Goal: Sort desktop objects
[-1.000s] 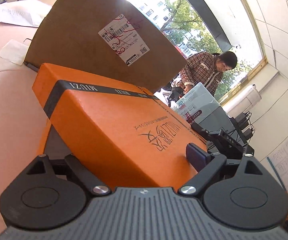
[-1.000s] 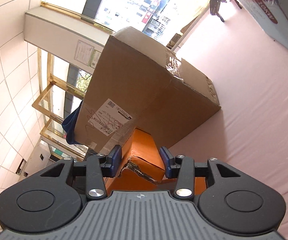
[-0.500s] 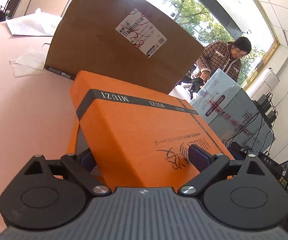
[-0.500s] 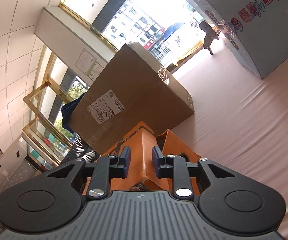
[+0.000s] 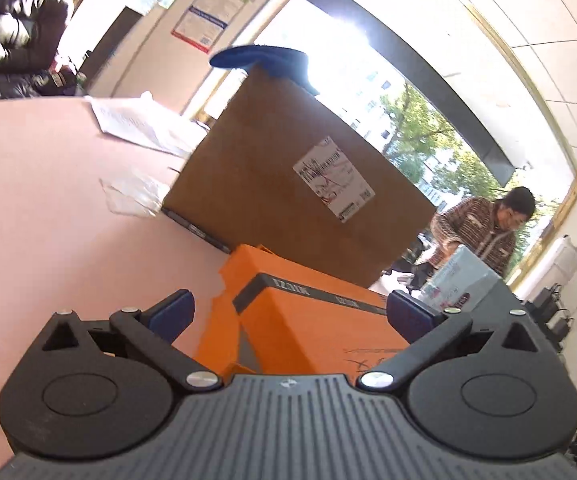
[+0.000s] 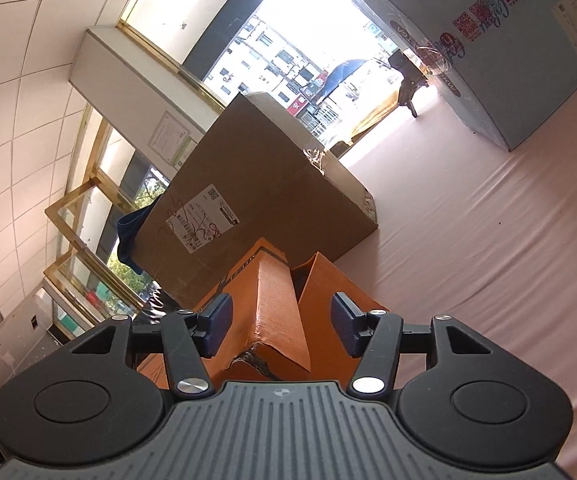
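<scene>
Orange box (image 5: pixel 308 320) sits between both wide-open grippers — left gripper (image 5: pixel 288 312), right gripper (image 6: pixel 280 324) — probably to straddle its lid

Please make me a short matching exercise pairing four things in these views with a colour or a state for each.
Things:
1. lid of the shoe box
2. large cardboard box
3. left gripper
4. cloth on top of the large box

Colour or state:
A. plain brown, with a white shipping label
B. dark blue
C. orange with a dark band, sitting tilted on its base
D. open, fingers spread either side of the lid

Pairs: 1-C, 2-A, 3-D, 4-B
</scene>
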Demonstrator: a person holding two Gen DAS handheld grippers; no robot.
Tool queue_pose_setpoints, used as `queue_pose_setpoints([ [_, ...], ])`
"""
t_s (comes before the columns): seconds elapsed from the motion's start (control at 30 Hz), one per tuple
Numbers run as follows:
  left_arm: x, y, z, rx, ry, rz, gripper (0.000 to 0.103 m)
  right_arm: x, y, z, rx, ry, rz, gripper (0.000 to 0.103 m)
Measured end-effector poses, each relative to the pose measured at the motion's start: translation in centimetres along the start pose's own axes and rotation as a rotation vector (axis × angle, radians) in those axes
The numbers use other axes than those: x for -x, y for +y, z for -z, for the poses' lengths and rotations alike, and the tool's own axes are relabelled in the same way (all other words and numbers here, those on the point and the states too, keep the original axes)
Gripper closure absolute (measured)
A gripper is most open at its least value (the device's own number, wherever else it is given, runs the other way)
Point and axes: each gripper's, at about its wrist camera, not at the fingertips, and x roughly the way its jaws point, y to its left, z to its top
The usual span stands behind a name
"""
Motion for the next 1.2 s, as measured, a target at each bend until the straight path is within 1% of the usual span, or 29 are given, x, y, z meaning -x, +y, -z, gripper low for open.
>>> queue_pose_setpoints([
  [0.07, 1.0, -1.4, 1.4, -0.121, -0.059, -0.099, 0.0, 0.0, 0.0, 0.2, 0.021, -0.003, -0.019, 0.051],
  [0.13, 1.5, -2.6, 3.0, -0.224, -0.088, -0.148, 0.0, 0.2, 0.2, 0.4, 0.07, -0.015, -0.022, 0.05],
  [0.17, 1.6, -3.0, 3.7, -0.257, -0.096, -0.154, 0.0, 0.3, 0.5, 0.6, 0.103, -0.022, -0.017, 0.046],
  [0.2, 1.8, -3.2, 4.4, -0.268, -0.105, -0.142, 0.0, 0.4, 0.8, 0.8, 0.136, -0.03, -0.012, 0.044],
  [0.23, 2.1, -3.3, 5.1, -0.267, -0.114, -0.116, 0.0, 0.6, 1.1, 1.1, 0.168, -0.039, -0.008, 0.039],
  [0.33, 2.7, -3.8, 7.0, -0.258, -0.129, -0.035, 0.0, 0.9, 1.8, 1.9, 0.241, -0.055, -0.024, 0.039],
  [0.37, 2.9, -4.0, 7.5, -0.261, -0.131, -0.024, 0.0, 0.9, 1.9, 2.1, 0.251, -0.054, -0.029, 0.039],
  [0.47, 3.0, -5.0, 8.8, -0.294, -0.143, -0.029, 0.0, 0.7, 1.9, 2.8, 0.27, -0.058, -0.026, 0.039],
  [0.5, 3.0, -5.1, 9.0, -0.302, -0.145, -0.013, 0.0, 0.8, 1.8, 3.0, 0.275, -0.067, -0.024, 0.039],
  [0.6, 3.2, -5.0, 9.7, -0.336, -0.111, 0.061, 0.0, 1.4, 2.2, 3.6, 0.321, -0.123, -0.008, 0.039],
  [0.63, 3.4, -4.8, 10.0, -0.348, -0.104, 0.077, 0.0, 1.6, 2.4, 3.8, 0.333, -0.137, -0.006, 0.039],
  [0.67, 3.5, -4.7, 10.5, -0.356, -0.1, 0.077, 0.0, 1.8, 2.5, 3.8, 0.341, -0.148, -0.007, 0.039],
  [0.77, 2.9, -4.4, 11.6, -0.358, -0.058, 0.057, 0.0, 2.1, 2.7, 4.1, 0.333, -0.153, -0.017, 0.039],
  [0.83, 2.4, -4.8, 12.1, -0.357, -0.058, 0.028, 0.0, 1.8, 2.8, 4.4, 0.34, -0.141, -0.006, 0.039],
  [0.93, 1.7, -6.0, 12.3, -0.39, -0.122, -0.042, 0.0, 1.7, 3.2, 4.8, 0.361, -0.141, 0.004, 0.039],
  [1.03, 1.2, -7.3, 12.3, -0.437, -0.199, -0.103, 0.0, 1.7, 3.4, 4.9, 0.354, -0.133, -0.019, 0.039],
  [1.1, 1.3, -7.7, 12.1, -0.455, -0.239, -0.117, 0.0, 1.8, 3.7, 5.2, 0.367, -0.135, -0.019, 0.039],
  [1.2, 0.9, -7.9, 11.7, -0.46, -0.259, -0.122, 0.0, 1.9, 4.1, 5.5, 0.395, -0.142, -0.017, 0.039],
])
